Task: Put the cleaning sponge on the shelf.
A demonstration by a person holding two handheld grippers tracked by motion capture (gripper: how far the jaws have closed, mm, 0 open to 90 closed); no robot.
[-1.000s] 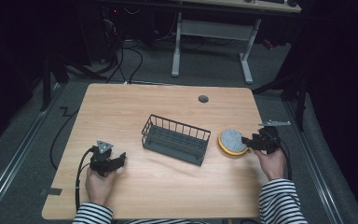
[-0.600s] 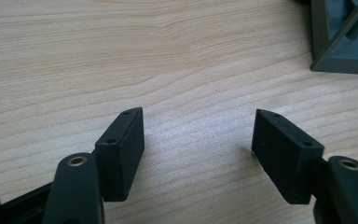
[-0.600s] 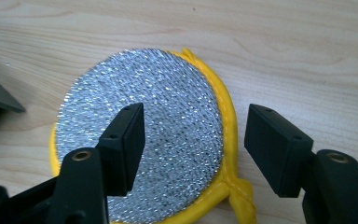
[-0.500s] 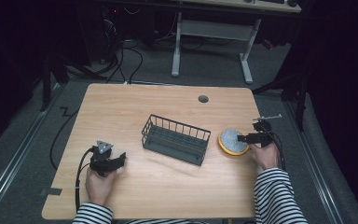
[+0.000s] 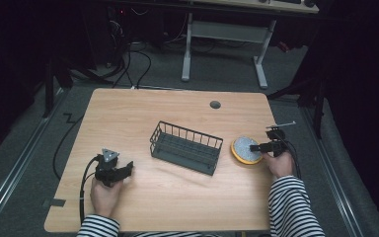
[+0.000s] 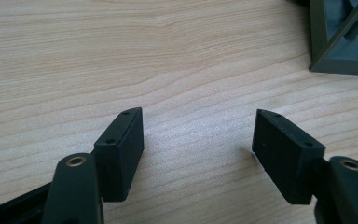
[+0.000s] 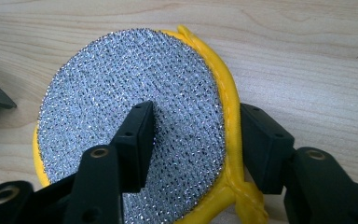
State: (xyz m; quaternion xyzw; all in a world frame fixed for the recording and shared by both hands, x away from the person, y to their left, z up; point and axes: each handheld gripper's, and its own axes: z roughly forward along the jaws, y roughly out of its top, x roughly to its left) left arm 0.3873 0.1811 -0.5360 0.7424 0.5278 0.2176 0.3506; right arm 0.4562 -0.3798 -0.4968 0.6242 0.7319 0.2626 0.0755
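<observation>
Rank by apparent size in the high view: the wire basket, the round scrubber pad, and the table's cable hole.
1. Dark rectangular wire basket, clearly largest.
2. Round silver-and-yellow scrubber pad.
3. Small grey cable hole, smallest; it lies farther from the camera, but the gap is plain.

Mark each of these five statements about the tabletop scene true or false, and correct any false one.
1. The wire basket stands between the two grippers. True.
2. The round scrubber lies inside the basket. False: it lies on the table, to the right of the basket.
3. The left gripper is open over bare wood. True.
4. The right gripper has its fingers apart, one over the scrubber's silver face and one outside its yellow rim. True.
5. The scrubber's rim is red. False: it is yellow.
</observation>
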